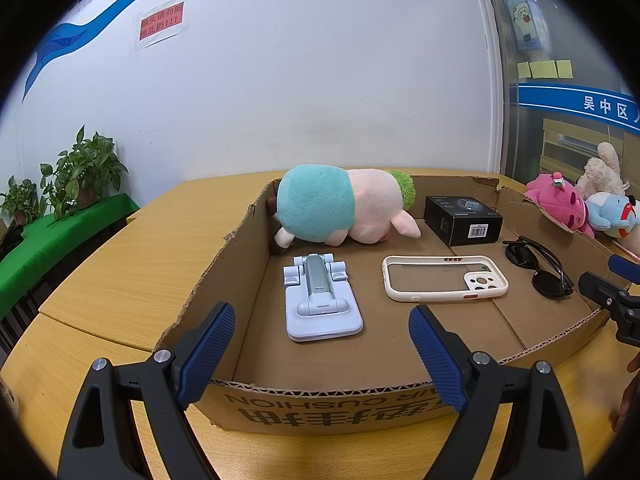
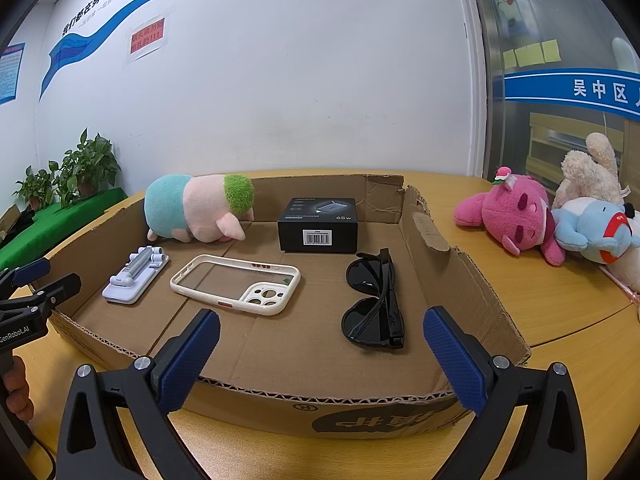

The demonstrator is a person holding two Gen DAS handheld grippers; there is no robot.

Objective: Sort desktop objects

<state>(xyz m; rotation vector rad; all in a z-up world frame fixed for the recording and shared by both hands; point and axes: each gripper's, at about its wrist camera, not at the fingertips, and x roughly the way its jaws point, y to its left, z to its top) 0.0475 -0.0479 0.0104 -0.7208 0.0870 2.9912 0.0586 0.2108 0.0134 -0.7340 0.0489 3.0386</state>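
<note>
A shallow cardboard box [image 1: 320, 400] [image 2: 320, 408] lies on the wooden table. In it are a pink plush pig [image 1: 340, 208] [image 2: 200, 210], a pale blue folded phone stand [image 1: 320, 300] [image 2: 134, 276], a cream phone case [image 1: 444, 278] [image 2: 236, 284], a black charger box [image 1: 462, 220] [image 2: 318, 224] and black sunglasses [image 1: 538, 268] [image 2: 374, 304]. My left gripper [image 1: 322, 320] is open and empty above the box's near wall, before the stand. My right gripper [image 2: 322, 328] is open and empty above the near wall, near the sunglasses.
Outside the box at the right lie a pink plush [image 1: 560, 200] [image 2: 516, 216], a blue plush [image 2: 592, 232] and a beige plush [image 2: 588, 172]. Potted plants [image 1: 72, 176] stand on a green-covered table at the left. A white wall stands behind.
</note>
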